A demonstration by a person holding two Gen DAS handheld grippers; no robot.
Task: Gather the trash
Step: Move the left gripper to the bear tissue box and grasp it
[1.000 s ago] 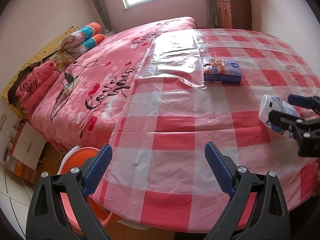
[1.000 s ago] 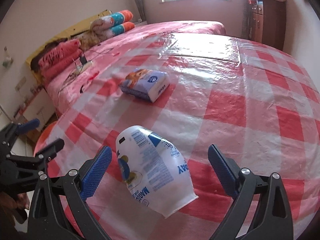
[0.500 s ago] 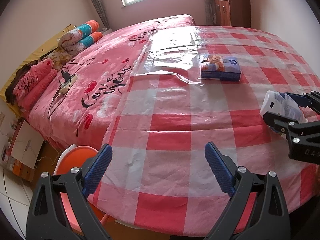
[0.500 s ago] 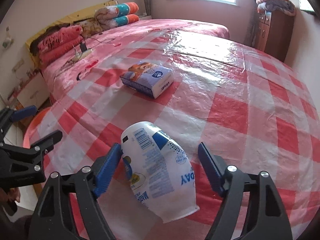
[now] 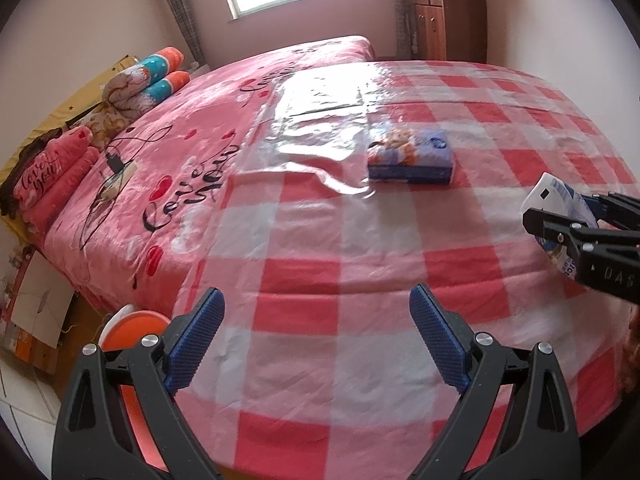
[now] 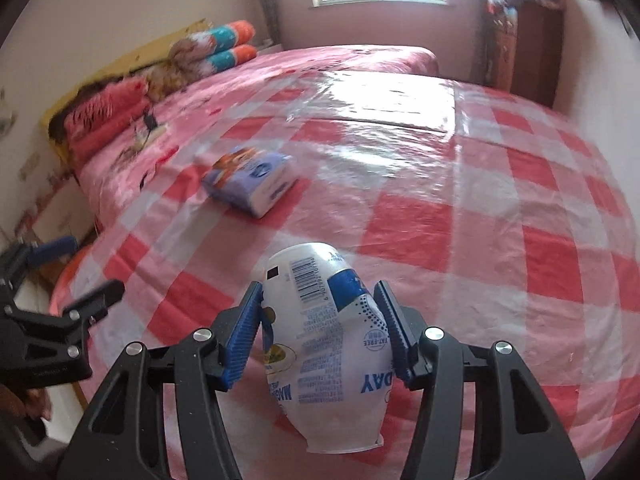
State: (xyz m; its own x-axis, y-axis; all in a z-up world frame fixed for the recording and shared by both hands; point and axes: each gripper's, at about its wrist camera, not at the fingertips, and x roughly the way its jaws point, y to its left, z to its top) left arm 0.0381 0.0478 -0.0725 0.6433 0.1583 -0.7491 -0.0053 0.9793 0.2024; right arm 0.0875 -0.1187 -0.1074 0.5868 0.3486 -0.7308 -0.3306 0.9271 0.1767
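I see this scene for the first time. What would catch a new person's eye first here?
First the white yogurt cup, lying on the red-checked sheet, with the right gripper closing its blue pads on both its sides. Next the blue tissue pack farther back on the same sheet, and the left gripper open and empty.

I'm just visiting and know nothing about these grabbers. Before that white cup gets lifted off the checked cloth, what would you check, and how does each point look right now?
1. White cup sits between the right gripper jaws: ok.
2. Grip finished: not ok, the jaws are closing, with the blue pads at the cup's sides.
3. Cup empty, so nothing spills: cannot tell, its mouth faces away.
4. Left gripper free to help: ok, open and holding nothing.
5. Tissue pack away from the lift: ok, it lies farther up the cloth.
6. Somewhere to drop it: cannot tell; an orange tub shows by the bed edge.
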